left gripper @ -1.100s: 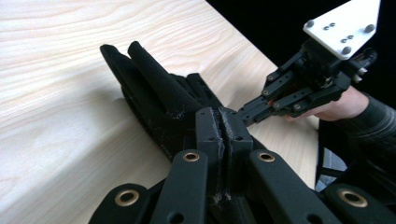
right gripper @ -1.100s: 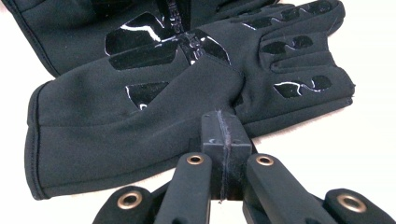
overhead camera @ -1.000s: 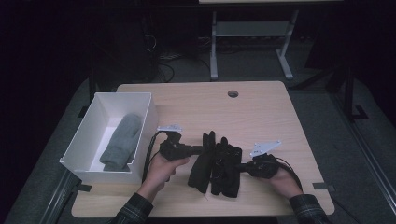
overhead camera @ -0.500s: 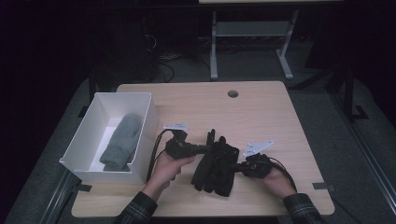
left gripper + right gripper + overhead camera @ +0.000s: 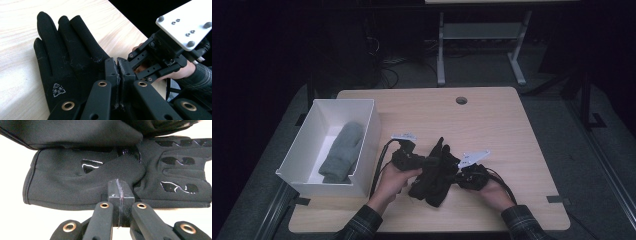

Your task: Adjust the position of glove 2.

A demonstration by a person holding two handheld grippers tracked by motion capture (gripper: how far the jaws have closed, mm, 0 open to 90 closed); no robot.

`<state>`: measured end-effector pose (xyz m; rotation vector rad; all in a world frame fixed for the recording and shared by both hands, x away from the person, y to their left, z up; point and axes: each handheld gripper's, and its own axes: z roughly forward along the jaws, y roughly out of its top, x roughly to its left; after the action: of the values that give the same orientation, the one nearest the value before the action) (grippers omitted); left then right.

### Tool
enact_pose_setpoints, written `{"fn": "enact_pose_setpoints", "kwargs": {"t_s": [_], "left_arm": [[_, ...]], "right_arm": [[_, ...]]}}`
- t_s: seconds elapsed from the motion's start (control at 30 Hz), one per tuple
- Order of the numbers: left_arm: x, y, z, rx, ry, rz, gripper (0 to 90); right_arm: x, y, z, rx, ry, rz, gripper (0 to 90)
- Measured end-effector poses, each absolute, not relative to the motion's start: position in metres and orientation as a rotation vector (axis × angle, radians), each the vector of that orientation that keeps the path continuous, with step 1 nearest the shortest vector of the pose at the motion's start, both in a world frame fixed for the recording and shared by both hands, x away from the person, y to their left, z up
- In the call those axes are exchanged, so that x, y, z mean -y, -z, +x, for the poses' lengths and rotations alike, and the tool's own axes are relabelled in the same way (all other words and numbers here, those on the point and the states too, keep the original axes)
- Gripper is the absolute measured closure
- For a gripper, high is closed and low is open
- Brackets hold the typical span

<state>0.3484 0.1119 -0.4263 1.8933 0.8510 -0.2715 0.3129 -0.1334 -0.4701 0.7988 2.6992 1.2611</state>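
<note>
Two black gloves (image 5: 437,175) lie stacked near the table's front edge, between both hands. In the left gripper view the top glove (image 5: 65,62) lies fingers away, with a small white logo. My left gripper (image 5: 118,62) is shut, pinching that glove's near edge; in the high view the left gripper (image 5: 428,162) meets the pile from the left. The lower glove (image 5: 175,177) lies palm up with glossy grip patches, partly under the upper glove (image 5: 75,132). My right gripper (image 5: 120,185) is shut on the lower edge of its thumb (image 5: 120,170), and comes in as the right gripper (image 5: 457,175) from the right.
A white box (image 5: 327,182) stands at the table's left with a rolled grey cloth (image 5: 342,150) inside. The wooden table (image 5: 492,125) has a round cable hole (image 5: 461,100) at the back. A desk frame and cables stand on the dark floor beyond.
My right gripper has slid left toward the left one, and the glove pile has bunched narrower between them. The left hand has hardly shifted.
</note>
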Motion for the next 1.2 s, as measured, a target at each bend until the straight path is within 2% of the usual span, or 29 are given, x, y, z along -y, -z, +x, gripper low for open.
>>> {"fn": "enact_pose_setpoints", "kwargs": {"t_s": [0.43, 0.67, 0.77, 0.83, 0.9, 1.07, 1.2], "left_arm": [[-0.088, 0.438, 0.348, -0.821, 0.280, 1.962, 87.2], [-0.086, 0.435, 0.345, -0.787, 0.284, 1.961, 81.1], [-0.083, 0.434, 0.342, -0.765, 0.286, 1.975, 82.0], [-0.081, 0.435, 0.340, -0.744, 0.278, 2.009, 89.1], [-0.076, 0.437, 0.338, -0.737, 0.273, 2.036, 89.5], [-0.062, 0.447, 0.331, -0.716, 0.232, 2.126, 89.5], [-0.055, 0.455, 0.328, -0.702, 0.201, 2.214, 89.6]], "right_arm": [[0.132, 0.472, 0.312, -2.707, -1.270, 0.790, 90.0], [0.147, 0.467, 0.310, -2.689, -1.241, 0.803, 89.5], [0.166, 0.465, 0.311, -2.651, -1.217, 0.851, 85.3], [0.179, 0.465, 0.313, -2.618, -1.212, 0.894, 80.4], [0.188, 0.464, 0.315, -2.586, -1.211, 0.936, 75.6], [0.202, 0.464, 0.321, -2.501, -1.203, 1.008, 55.7], [0.201, 0.468, 0.323, -2.478, -1.168, 1.024, 46.7]]}}
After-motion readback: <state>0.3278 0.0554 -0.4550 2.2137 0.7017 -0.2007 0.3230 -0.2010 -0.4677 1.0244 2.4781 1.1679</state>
